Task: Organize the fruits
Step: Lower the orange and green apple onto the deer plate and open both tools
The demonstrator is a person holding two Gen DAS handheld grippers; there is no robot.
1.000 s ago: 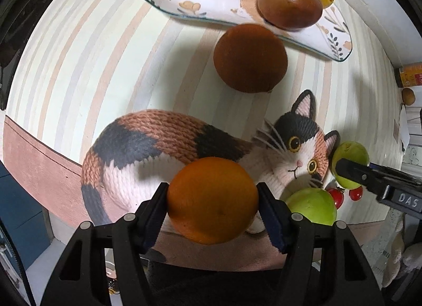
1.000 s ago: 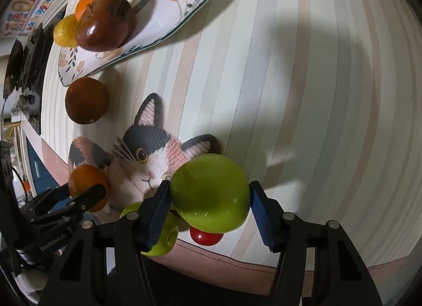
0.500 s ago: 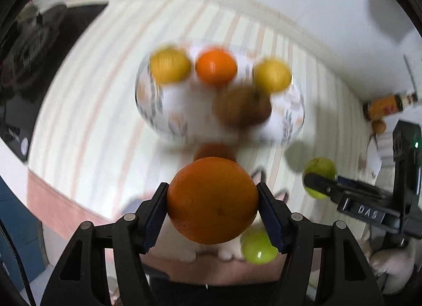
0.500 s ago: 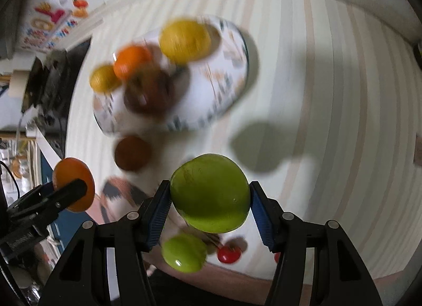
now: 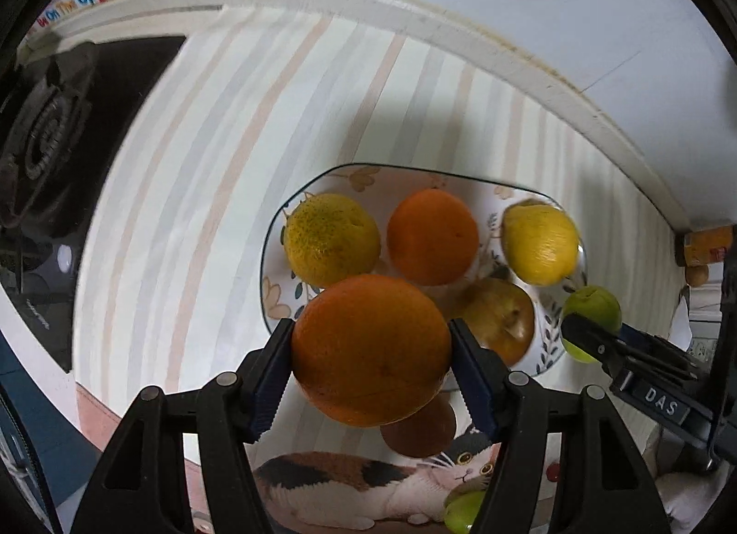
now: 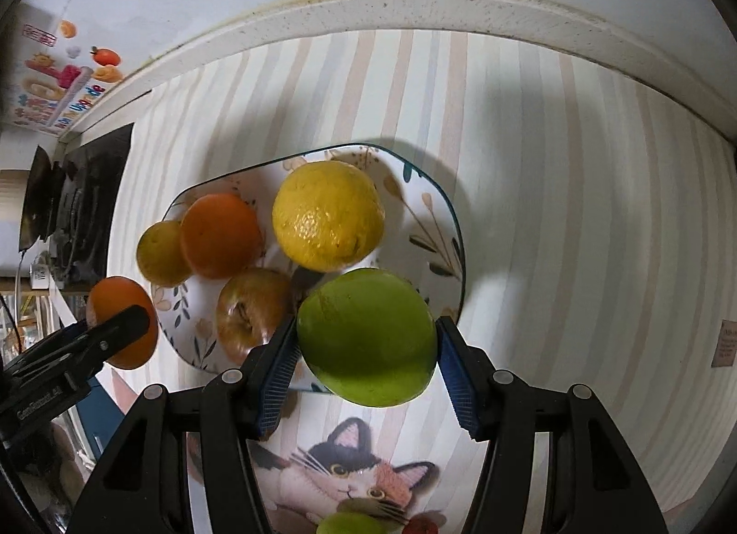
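Note:
My left gripper [image 5: 371,366] is shut on an orange [image 5: 371,349] and holds it above the near edge of the flowered plate [image 5: 276,299]. My right gripper [image 6: 366,356] is shut on a green fruit [image 6: 366,336] above the plate's [image 6: 433,230] near right part. On the plate lie a yellow-green citrus [image 5: 329,237], an orange [image 5: 430,241], a lemon [image 5: 539,243] and a brown apple [image 5: 500,319]. A dark brown fruit [image 5: 419,432] and a green fruit [image 5: 460,511] lie on the cat mat [image 5: 350,488].
The striped cloth [image 5: 193,174] covers the counter. A black stove [image 5: 41,142] is at the left. The wall ledge [image 6: 414,8] runs behind the plate. A small red fruit [image 6: 421,525] lies by the cat picture. A jar [image 5: 704,246] stands far right.
Both grippers have lifted their fruits off the cat mat and moved forward; they now hang over the plate's near edge, which was farther away before.

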